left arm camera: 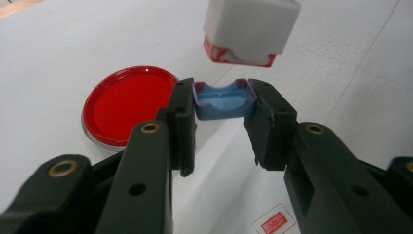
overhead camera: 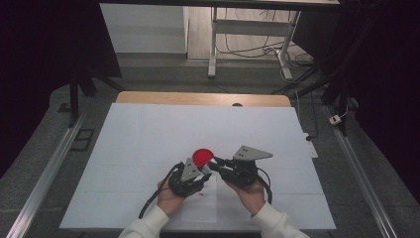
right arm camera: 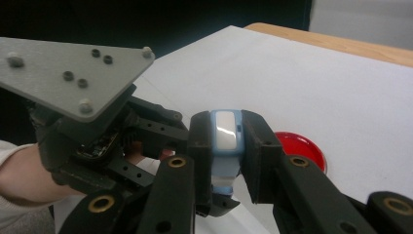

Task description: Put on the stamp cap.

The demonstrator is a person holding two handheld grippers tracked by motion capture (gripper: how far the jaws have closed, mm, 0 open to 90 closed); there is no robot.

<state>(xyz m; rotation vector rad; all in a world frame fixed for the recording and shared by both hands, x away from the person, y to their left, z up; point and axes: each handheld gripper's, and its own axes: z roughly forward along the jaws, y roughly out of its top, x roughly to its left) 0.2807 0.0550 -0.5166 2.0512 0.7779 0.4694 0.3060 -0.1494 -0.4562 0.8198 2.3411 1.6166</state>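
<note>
My left gripper (left arm camera: 221, 105) is shut on a small blue cap (left arm camera: 224, 100), hollow side up. Just above the cap hangs a white stamp (left arm camera: 251, 29) with red ink on its underside. My right gripper (right arm camera: 226, 139) is shut on that stamp (right arm camera: 226, 131), whose blue and white casing sits between the jaws. A round red ink pad (left arm camera: 129, 105) lies on the white table cover beside the cap. In the high view the left gripper (overhead camera: 204, 171) and the right gripper (overhead camera: 215, 162) meet tip to tip just below the red ink pad (overhead camera: 203, 157).
A sheet of paper (overhead camera: 200, 206) lies under the hands with a small red stamped mark (left arm camera: 275, 224) on it. The white table cover (overhead camera: 148, 139) stretches wide on all sides. The wooden table edge (overhead camera: 198, 98) runs along the back.
</note>
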